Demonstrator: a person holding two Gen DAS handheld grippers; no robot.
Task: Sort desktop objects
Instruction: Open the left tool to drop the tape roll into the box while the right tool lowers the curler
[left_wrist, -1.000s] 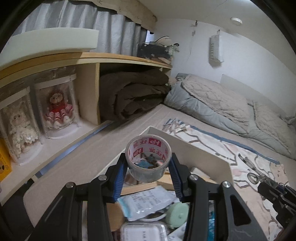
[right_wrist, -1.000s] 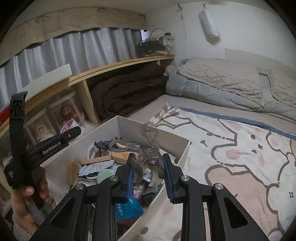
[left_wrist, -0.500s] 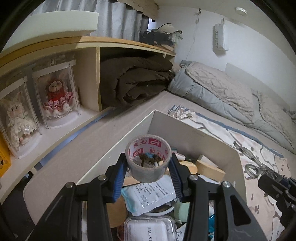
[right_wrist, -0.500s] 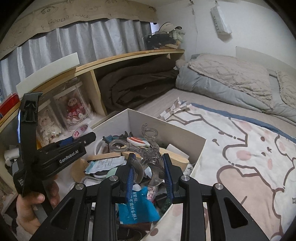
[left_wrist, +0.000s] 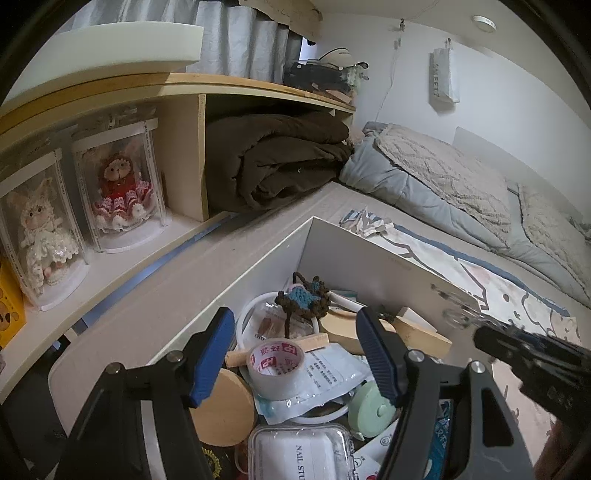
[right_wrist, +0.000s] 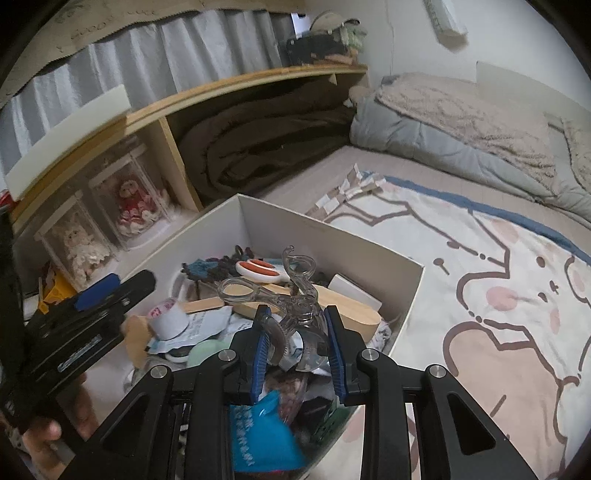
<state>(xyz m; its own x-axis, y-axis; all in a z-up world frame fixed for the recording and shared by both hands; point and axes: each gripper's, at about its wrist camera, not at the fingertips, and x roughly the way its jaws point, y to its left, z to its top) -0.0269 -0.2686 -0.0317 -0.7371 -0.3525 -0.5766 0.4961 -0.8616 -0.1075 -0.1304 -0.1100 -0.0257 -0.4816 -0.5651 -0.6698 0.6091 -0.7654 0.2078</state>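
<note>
My left gripper (left_wrist: 295, 356) fingers are opening, tape roll (left_wrist: 277, 365) loose on the box (left_wrist: 369, 254) clutter, could roll off. Right gripper (right_wrist: 297, 341) fingers clamped on clear scissors (right_wrist: 291, 295) above the box; handles may snag.

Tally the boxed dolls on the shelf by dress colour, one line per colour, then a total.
Red dress: 1, the bear doll
Cream dress: 1, the rabbit doll
Total: 2 dolls, each in its own clear case on the shelf
</note>
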